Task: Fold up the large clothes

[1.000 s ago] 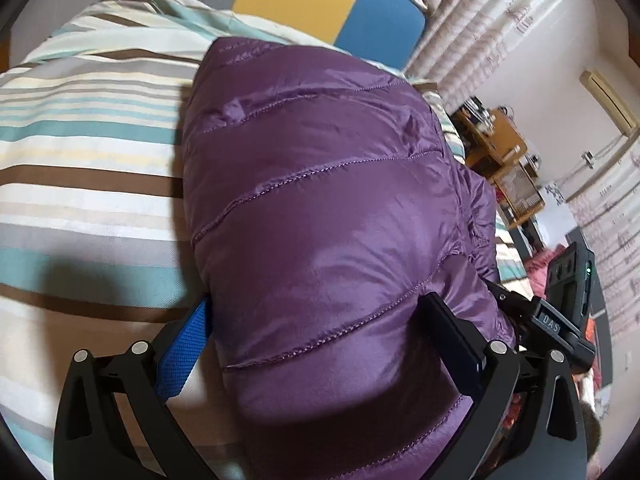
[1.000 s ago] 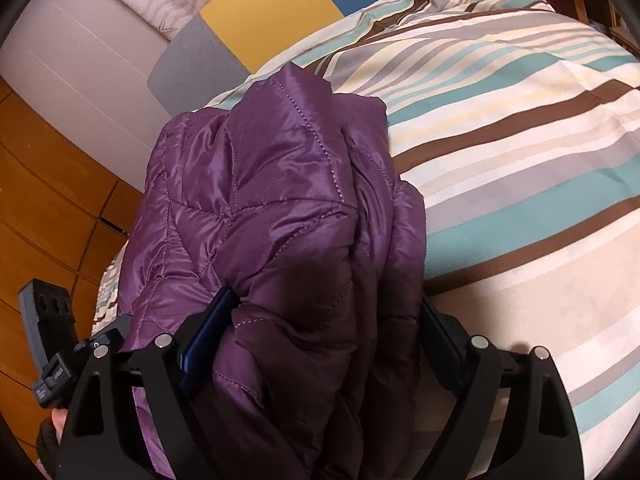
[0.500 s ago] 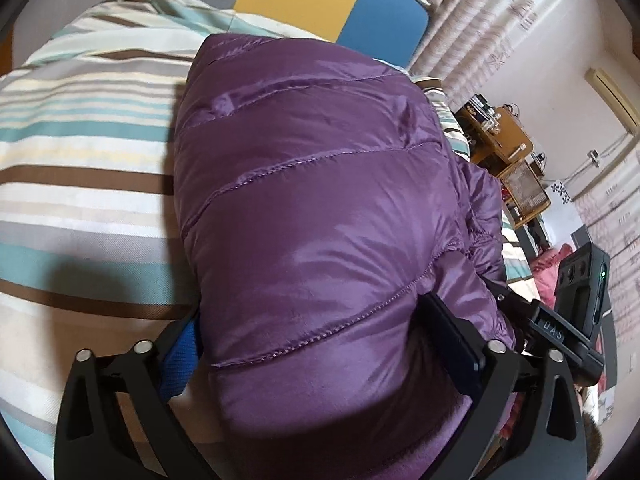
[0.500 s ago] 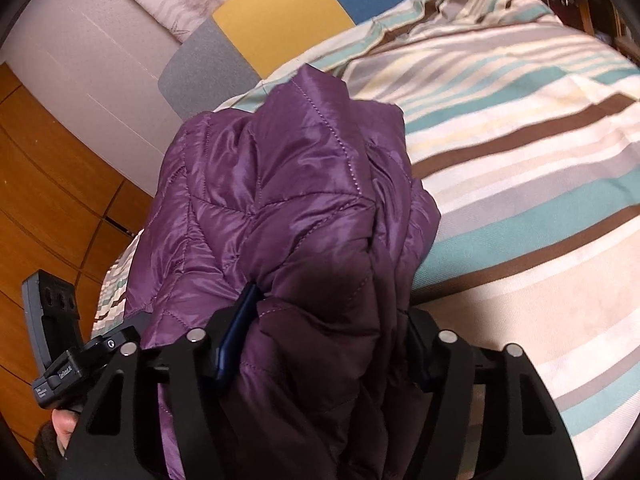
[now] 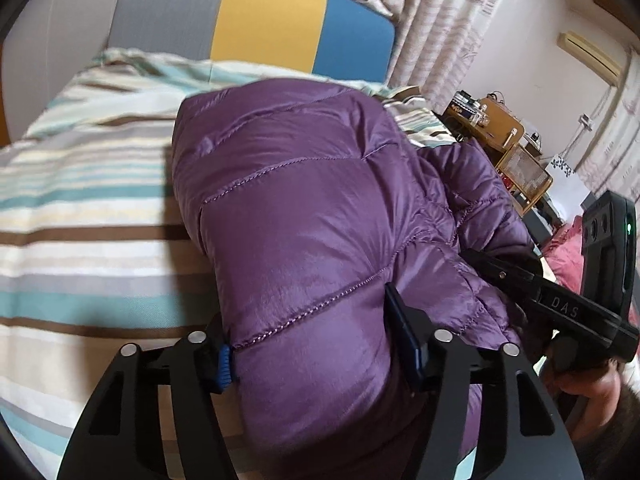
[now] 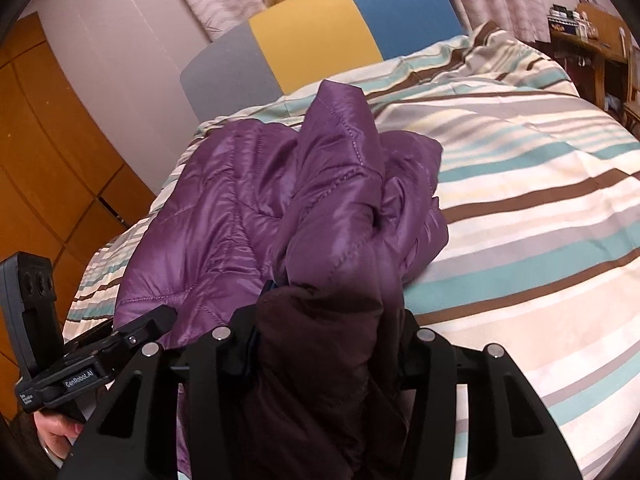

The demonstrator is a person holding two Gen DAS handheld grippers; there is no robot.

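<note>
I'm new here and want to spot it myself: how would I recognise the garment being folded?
Find the bed with the striped cover of teal, brown and cream, in front of a grey, yellow and blue headboard. On it lies a shiny purple quilted puffer jacket, bunched at its near edge. It is the only purple, puffy thing there, and both tools' fingers are squeezing it.

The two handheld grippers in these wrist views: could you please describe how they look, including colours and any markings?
Both are matte black with angular, cut-out finger frames and silver screw heads. The left gripper carries blue pads on its fingers. The right gripper, seen from the left wrist view, has white "DAS" lettering on its bar and an upright black module with a small green light. From the right wrist view, the left one bears a white "GenRobot.AI" label.
</note>
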